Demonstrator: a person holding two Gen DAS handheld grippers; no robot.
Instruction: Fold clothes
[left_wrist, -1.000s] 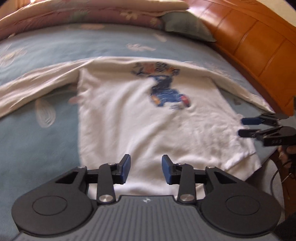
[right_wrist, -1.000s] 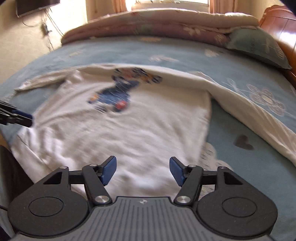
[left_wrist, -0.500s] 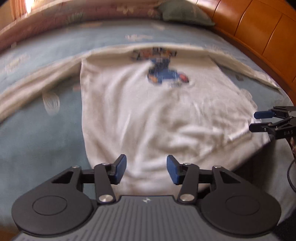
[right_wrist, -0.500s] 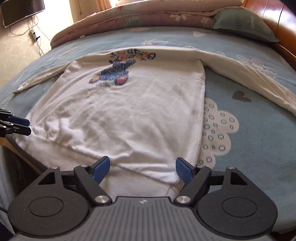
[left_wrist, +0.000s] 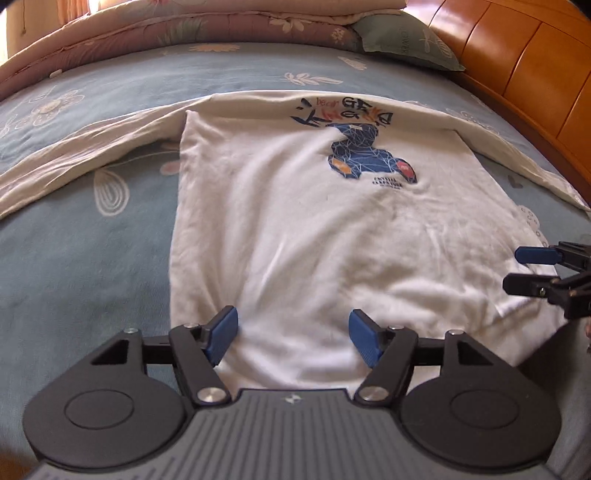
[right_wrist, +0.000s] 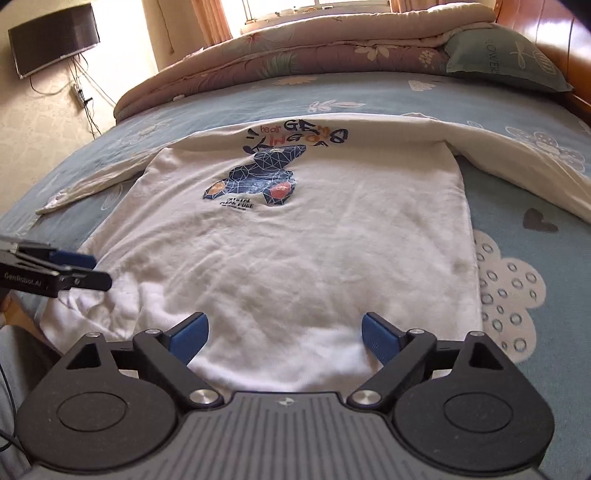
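Shirt (right_wrist: 288, 251) lies flat on bed (right_wrist: 517, 206), print up, sleeves spread. Left claw (left_wrist: 293, 338) and right claw (right_wrist: 284, 338) hover released over the near hem, grasping nothing.

Blue bedsheet (right_wrist: 369, 96); green pillow (right_wrist: 506, 59) — wall-mounted television (right_wrist: 51, 37).

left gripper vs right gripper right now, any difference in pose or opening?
The left gripper sits at the hem's left part, beside the shirt's left edge; the right gripper sits toward the hem's right corner. In its own view the right gripper looks spread somewhat wider than the left gripper. Shared: both are open, hold nothing, and point up the white shirt toward the print on the bed.
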